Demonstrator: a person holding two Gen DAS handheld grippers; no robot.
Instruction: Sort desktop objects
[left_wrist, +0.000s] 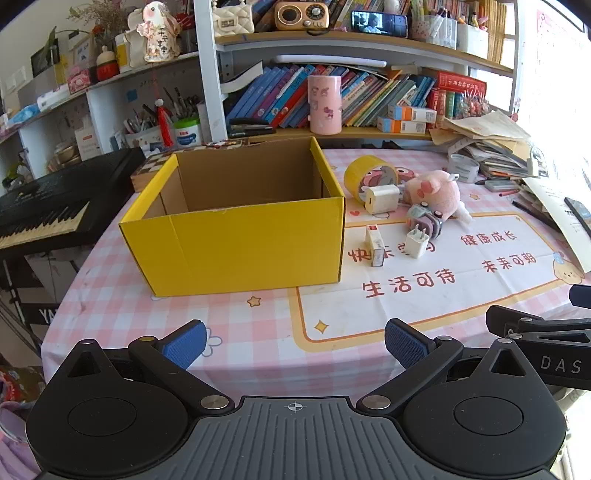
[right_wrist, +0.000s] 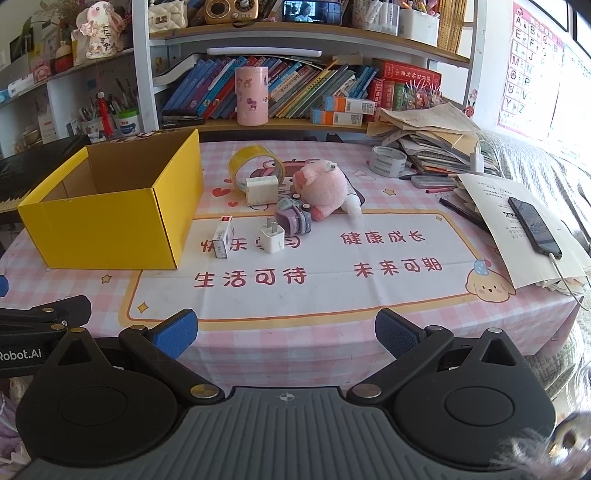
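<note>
An open yellow cardboard box (left_wrist: 236, 243) (right_wrist: 110, 225) stands empty on the pink checked table. To its right lie a yellow tape roll (left_wrist: 364, 171) (right_wrist: 255, 160), a large white charger (left_wrist: 382, 199) (right_wrist: 261, 190), a pink plush pig (left_wrist: 437, 194) (right_wrist: 325, 186), a purple gadget (left_wrist: 424, 221) (right_wrist: 293, 219), a small white plug (left_wrist: 417, 243) (right_wrist: 272, 236) and a small white carton (left_wrist: 375, 245) (right_wrist: 223, 236). My left gripper (left_wrist: 295, 345) is open and empty near the table's front edge. My right gripper (right_wrist: 286, 334) is open and empty beside it.
A clear tape roll (right_wrist: 388, 160), piled papers (right_wrist: 432, 140), pens and a phone (right_wrist: 533, 223) on a sheet fill the right side. A pink canister (right_wrist: 252, 96) and books stand on the shelf behind. A keyboard piano (left_wrist: 44, 210) sits left of the table.
</note>
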